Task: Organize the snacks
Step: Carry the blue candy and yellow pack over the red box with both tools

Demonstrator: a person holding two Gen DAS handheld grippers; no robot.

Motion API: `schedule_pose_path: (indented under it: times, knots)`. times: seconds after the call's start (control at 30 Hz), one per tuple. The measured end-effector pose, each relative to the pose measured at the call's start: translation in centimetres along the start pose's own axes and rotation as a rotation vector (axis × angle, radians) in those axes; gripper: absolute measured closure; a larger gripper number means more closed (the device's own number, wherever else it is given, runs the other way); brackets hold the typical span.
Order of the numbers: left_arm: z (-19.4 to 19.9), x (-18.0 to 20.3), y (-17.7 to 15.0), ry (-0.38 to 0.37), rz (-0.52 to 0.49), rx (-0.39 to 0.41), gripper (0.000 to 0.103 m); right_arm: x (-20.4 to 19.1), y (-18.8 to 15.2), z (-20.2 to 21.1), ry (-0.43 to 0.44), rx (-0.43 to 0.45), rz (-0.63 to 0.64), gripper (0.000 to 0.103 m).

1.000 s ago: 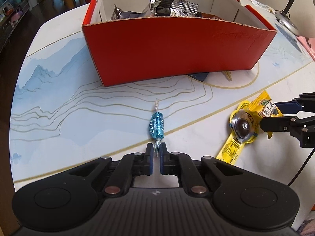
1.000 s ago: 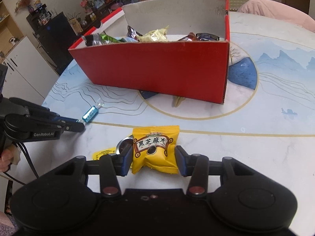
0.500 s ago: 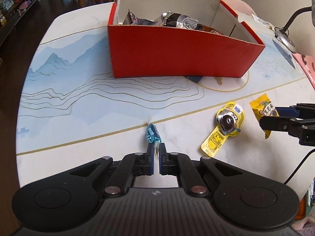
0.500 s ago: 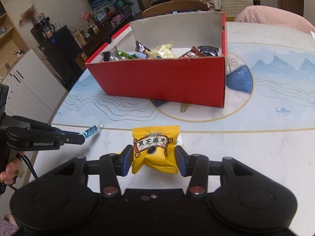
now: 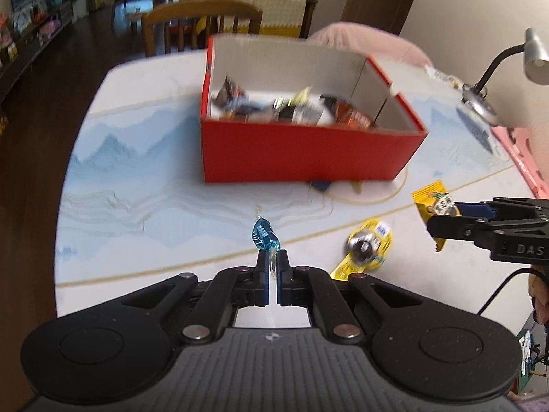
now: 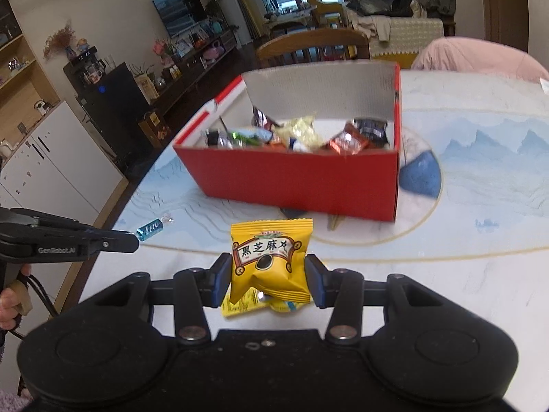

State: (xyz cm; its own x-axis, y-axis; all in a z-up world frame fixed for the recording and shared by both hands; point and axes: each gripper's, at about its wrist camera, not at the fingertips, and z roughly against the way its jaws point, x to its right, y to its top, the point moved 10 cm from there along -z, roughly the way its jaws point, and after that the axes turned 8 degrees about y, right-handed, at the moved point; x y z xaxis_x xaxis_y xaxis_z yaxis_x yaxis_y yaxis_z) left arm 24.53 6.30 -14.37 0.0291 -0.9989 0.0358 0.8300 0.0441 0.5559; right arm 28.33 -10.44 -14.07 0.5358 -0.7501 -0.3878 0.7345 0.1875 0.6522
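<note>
Living-dining room, round table (image 5: 137,158) with blue mountain print. We hold both snacks aloft, ready for carry to red box (image 5: 308,151) ahead. Left gripper (image 5: 272,267) pinches blue candy (image 5: 264,235) by twisted wrapper tail. Right gripper (image 6: 267,279) clamps yellow sesame packet (image 6: 271,261) at sides. Yellow jelly pouch (image 5: 365,250) lies on table, beneath right gripper.

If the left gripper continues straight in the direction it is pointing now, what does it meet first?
Probably the near wall of the red cardboard box. The left gripper, shut on the small blue wrapped candy, aims at it over bare table; height is unclear, so it might pass above.
</note>
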Motion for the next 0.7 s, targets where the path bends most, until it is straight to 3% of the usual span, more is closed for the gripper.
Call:
schedule_pose_path:
  times: [0.4, 0.7]
  knots:
    - [2.7, 0.7, 7.0, 0.01, -0.02, 0.133, 0.099, 0.3, 7.4, 1.4, -0.047, 0.091, 0.112, 0.058]
    - [0.7, 0.8, 12.6, 0.029, -0.022, 0.165, 0.099, 2.5, 11.8, -0.6, -0.089, 0.097, 0.131, 0.058]
